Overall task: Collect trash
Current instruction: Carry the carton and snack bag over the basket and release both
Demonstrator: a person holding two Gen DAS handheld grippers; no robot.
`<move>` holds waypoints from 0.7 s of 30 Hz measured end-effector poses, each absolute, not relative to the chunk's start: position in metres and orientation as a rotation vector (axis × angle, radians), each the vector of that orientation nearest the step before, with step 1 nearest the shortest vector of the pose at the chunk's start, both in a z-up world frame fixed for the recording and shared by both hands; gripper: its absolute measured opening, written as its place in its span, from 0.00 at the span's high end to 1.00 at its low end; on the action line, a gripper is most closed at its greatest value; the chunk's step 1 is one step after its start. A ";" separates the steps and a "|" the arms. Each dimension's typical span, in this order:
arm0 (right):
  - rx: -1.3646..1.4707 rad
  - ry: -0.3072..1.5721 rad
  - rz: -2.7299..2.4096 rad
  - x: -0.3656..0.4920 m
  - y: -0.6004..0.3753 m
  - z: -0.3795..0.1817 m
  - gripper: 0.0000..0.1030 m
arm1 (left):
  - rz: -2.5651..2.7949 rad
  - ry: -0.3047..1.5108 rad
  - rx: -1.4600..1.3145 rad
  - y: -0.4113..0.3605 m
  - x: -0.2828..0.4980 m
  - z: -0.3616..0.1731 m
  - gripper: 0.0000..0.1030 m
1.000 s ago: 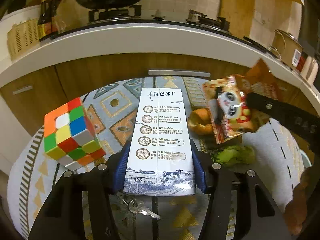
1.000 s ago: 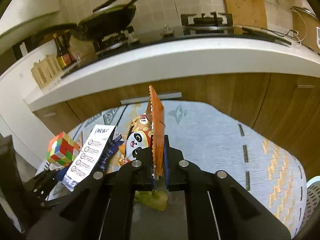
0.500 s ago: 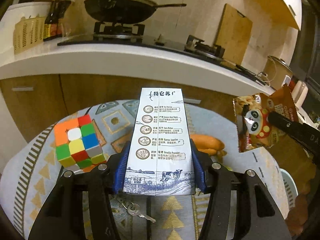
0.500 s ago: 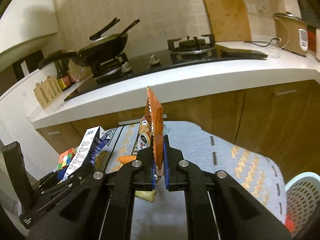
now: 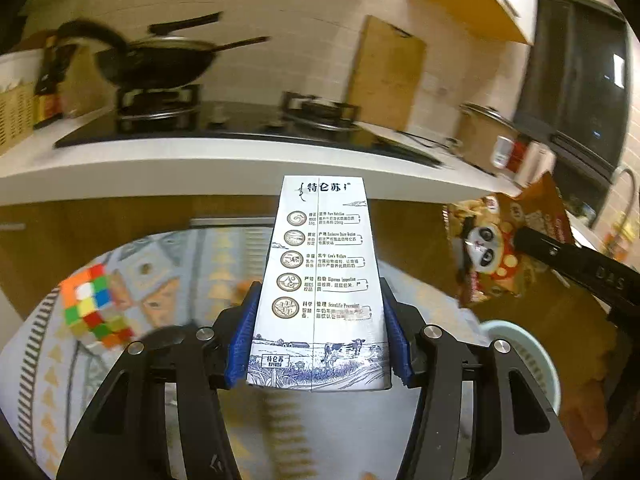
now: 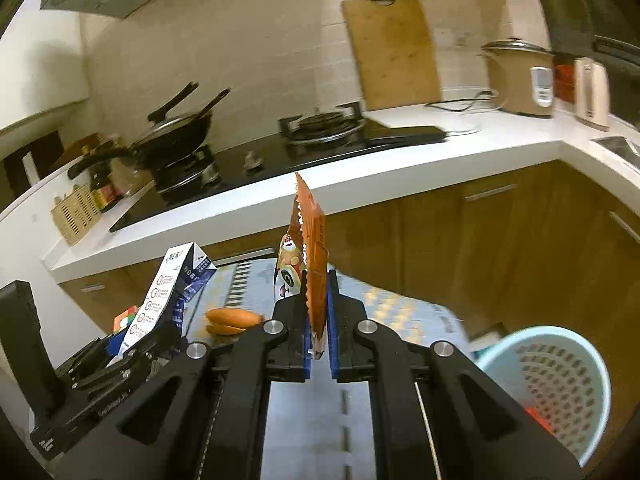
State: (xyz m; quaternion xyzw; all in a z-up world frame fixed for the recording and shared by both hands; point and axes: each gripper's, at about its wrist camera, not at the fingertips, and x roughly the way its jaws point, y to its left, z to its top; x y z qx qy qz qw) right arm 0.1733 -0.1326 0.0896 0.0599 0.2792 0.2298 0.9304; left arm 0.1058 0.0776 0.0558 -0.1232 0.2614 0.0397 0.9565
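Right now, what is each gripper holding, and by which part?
Left gripper clamps the milk carton across its lower sides. Right gripper pinches the orange panda snack wrapper by its bottom edge.

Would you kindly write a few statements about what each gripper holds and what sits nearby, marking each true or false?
1. The left gripper clamps a milk carton. True.
2. The right gripper is empty. False: it pinches a panda snack wrapper.
3. A pale blue basket stands lower right in the right wrist view. True.
4. The Rubik's cube lies inside the basket. False: it sits on the patterned mat.
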 end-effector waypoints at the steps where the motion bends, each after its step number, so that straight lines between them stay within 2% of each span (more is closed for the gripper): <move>1: 0.129 0.570 0.459 0.171 -0.140 0.091 0.95 | 0.060 0.531 -0.239 0.065 0.105 0.059 0.49; 9: 0.170 0.554 0.344 0.144 -0.214 0.099 0.95 | -0.069 0.543 -0.173 -0.009 0.108 0.070 0.48; 21: 0.302 0.642 0.176 0.126 -0.329 0.069 0.95 | -0.247 0.642 -0.095 -0.104 0.123 0.051 0.48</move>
